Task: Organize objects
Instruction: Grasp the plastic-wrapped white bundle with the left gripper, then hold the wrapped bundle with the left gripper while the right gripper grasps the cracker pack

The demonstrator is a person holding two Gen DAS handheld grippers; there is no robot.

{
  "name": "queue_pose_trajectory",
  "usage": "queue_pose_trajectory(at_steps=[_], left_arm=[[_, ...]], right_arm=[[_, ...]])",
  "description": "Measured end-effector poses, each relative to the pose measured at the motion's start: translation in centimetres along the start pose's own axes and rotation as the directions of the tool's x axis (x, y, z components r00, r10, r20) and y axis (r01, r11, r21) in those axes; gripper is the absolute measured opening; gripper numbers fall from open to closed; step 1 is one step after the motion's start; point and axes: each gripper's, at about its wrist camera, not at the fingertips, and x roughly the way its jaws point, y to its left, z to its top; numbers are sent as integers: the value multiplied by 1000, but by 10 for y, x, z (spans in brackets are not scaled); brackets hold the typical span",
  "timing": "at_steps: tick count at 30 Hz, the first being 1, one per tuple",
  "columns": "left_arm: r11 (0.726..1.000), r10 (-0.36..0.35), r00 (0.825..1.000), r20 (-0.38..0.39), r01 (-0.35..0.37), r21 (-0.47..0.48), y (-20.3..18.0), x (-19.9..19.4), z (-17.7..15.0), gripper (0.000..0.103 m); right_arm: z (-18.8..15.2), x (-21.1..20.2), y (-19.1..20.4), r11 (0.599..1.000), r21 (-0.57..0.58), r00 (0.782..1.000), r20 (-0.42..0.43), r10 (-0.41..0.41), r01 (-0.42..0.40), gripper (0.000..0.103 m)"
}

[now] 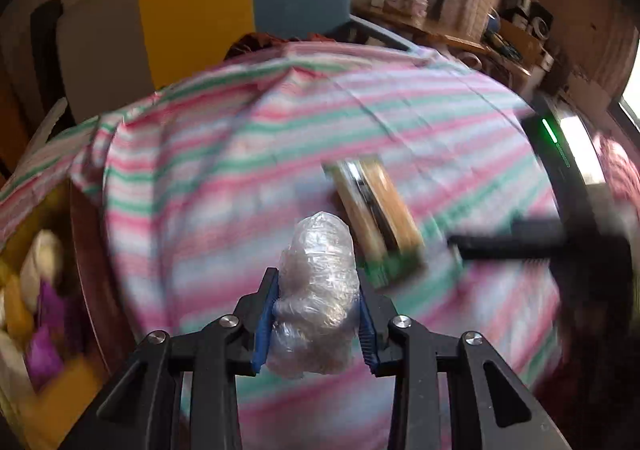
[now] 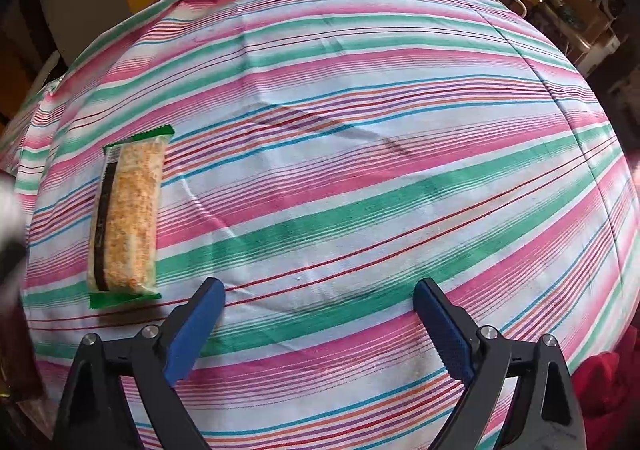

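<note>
Clear-wrapped bundle sits clamped in the left gripper; right gripper gapes beside the snack bar.

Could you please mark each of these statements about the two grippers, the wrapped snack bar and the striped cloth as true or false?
1. The left gripper is shut on a clear plastic-wrapped bundle. True.
2. The right gripper holds the snack bar. False: its jaws stand wide open with nothing between them, and the bar lies on the cloth, off to the left in the right wrist view.
3. The snack bar's wrapper has green ends. True.
4. The cloth on the table is plain white. False: it is striped in pink, green and white.
5. A box of items shows at the left edge of the left wrist view. True.
</note>
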Motion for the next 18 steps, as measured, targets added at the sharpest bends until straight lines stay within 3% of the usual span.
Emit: queue_pose_trajectory(at_steps=[6,9,18], left_arm=[[999,-7,999,-43,9,31,-6,3,-54,35],[998,-5,1000,-24,7,66,-11,-2,-60,35],[998,-60,998,-7,60,19,-2,-4,-66,37]], right_arm=[[-9,0,-1,1000,4,1000,11,-12,12,103],[-15,-1,-2,1000,14,1000,23,-8,7,103],[-31,-9,-4,1000,25,998,59,-6,4,103]])
